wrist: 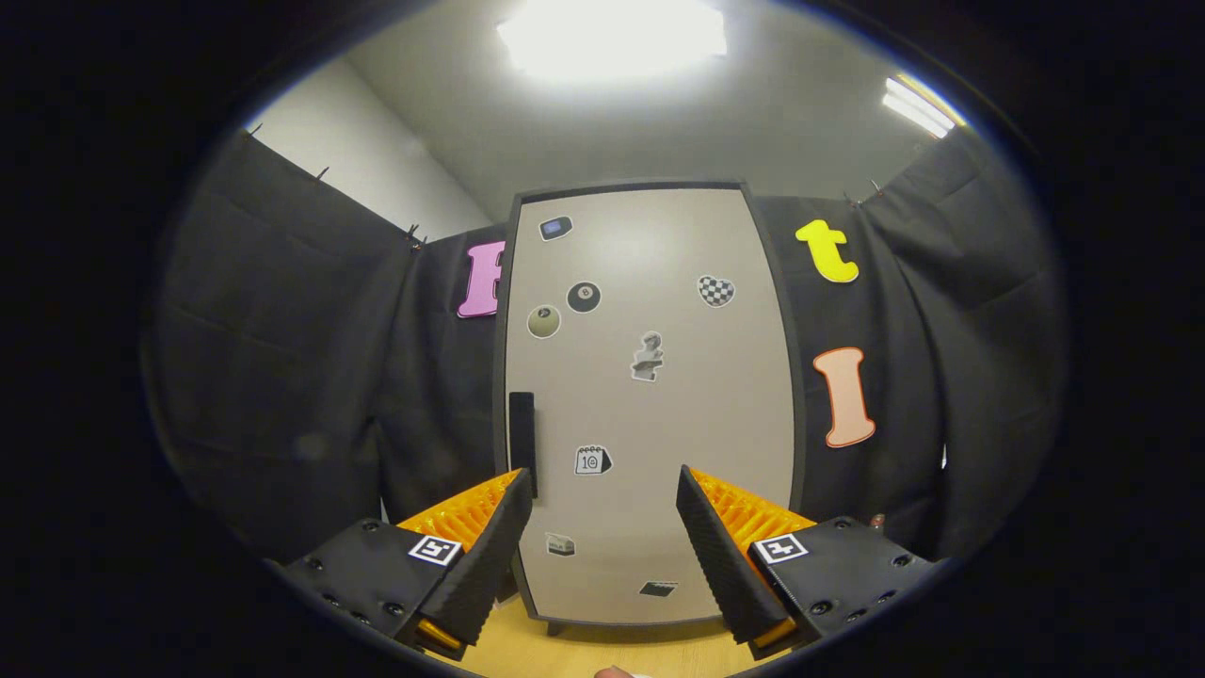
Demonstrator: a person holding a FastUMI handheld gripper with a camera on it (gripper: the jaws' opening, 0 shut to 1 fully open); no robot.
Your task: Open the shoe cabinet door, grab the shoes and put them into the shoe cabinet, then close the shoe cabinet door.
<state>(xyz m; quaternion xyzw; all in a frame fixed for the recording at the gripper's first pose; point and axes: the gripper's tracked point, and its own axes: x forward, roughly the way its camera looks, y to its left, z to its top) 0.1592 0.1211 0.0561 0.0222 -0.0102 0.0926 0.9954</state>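
Observation:
The shoe cabinet (pixel 650 405) stands upright straight ahead of me, a pale door in a dark frame, dotted with several stickers. Its door is shut. A dark vertical handle (pixel 522 438) sits on the door's left edge, at mid height. My gripper (pixel 602 490) is open, nothing between its fingers. The left fingertip (pixel 508 499) overlaps the lower end of the handle in the view; I cannot tell if it touches. The right finger (pixel 706 527) stands in front of the door's lower right part.
A light wooden floor (pixel 602 650) runs under the cabinet's short feet and toward me. Black cloth walls (pixel 311 377) close in on both sides of the cabinet. A small pale edge (pixel 617 672) shows on the floor just below the fingers.

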